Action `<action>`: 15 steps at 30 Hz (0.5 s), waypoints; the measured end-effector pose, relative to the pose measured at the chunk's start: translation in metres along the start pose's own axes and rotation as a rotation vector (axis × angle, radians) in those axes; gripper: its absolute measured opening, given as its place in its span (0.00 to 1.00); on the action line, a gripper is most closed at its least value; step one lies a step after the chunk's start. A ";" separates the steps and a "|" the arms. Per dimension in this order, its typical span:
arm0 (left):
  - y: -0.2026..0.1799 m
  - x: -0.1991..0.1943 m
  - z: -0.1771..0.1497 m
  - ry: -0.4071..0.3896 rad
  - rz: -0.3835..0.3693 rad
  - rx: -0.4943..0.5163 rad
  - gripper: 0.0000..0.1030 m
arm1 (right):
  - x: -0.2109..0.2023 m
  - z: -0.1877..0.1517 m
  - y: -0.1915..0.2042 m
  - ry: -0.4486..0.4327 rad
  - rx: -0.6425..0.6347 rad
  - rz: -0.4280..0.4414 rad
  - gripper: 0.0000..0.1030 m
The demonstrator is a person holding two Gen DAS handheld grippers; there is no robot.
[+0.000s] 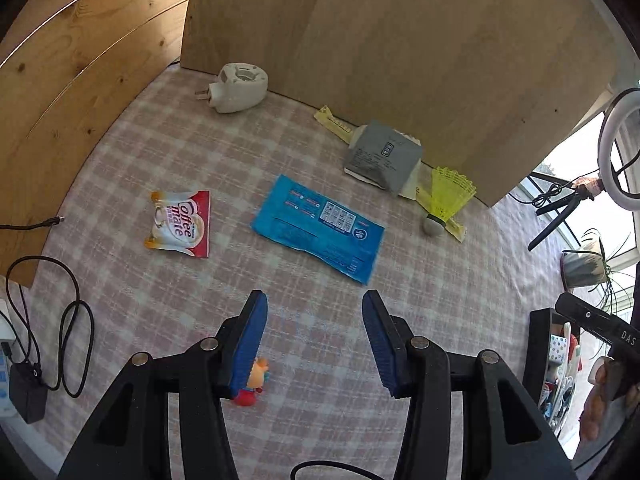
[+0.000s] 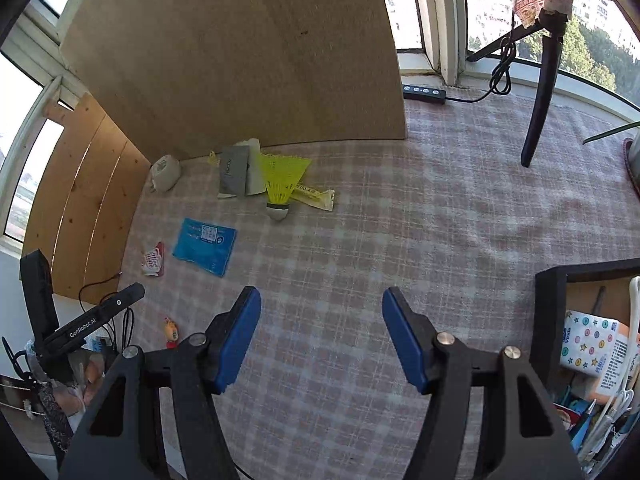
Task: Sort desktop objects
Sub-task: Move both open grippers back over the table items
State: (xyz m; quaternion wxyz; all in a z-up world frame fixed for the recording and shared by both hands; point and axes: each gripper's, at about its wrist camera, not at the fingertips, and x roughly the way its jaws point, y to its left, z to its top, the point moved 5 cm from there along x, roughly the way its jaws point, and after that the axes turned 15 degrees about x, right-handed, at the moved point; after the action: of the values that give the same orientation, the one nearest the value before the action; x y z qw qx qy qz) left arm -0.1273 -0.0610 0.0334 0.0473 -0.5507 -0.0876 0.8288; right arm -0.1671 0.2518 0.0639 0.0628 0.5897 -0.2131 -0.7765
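So both tools are empty right now with their jaws spread wide, hanging above the checked cloth on the worktop (image 1: 168, 128). Closest thing to the left tool (image 1: 315, 308) is the little red and orange toy figure (image 1: 253, 385), which sits right under its left finger, half hidden, so I can't really say what it is or which way it lies. A bit further out, dead ahead of the same tool and just past the fingertips, is the blue flat packet (image 1: 320, 227). Its long axis runs diagonally, from upper left down to lower right, so the jaws would need a twist to close across the short side, I reckon. Off to the left of that is the Coffee mate sachet (image 1: 181, 224), lying flat and well apart from the packet. Further back, against the wooden board (image 1: 400, 40), there's the yellow shuttlecock (image 1: 446, 200) lying partly on a yellow sachet (image 1: 332, 120), a grey pouch (image 1: 382, 156) over the same sachet, and a white plug-in gadget (image 1: 239, 87) at the far left. From the right tool (image 2: 320, 308) all of these sit far off to the left, while the black box (image 2: 550, 320) of already sorted bits is just on its right. So the left one is clearly nearer the packet and the right one is nearer the box.
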 end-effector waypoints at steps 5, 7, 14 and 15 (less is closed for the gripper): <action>0.065 0.013 0.006 0.011 0.026 -0.079 0.45 | 0.046 0.016 0.045 0.031 -0.026 -0.020 0.60; 0.086 0.019 0.006 0.021 0.028 -0.114 0.45 | 0.065 0.022 0.058 0.042 -0.033 -0.038 0.60; 0.128 0.041 0.008 0.033 0.031 -0.182 0.47 | 0.126 0.042 0.077 0.100 -0.019 -0.112 0.50; 0.130 0.043 0.008 0.031 0.022 -0.187 0.47 | 0.132 0.044 0.078 0.102 -0.015 -0.126 0.50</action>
State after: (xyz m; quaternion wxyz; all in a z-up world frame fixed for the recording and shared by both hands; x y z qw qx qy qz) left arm -0.1496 -0.1813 -0.0281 -0.0122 -0.5662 -0.1579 0.8089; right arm -0.2601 0.1471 -0.0124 0.0288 0.6404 -0.1663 -0.7493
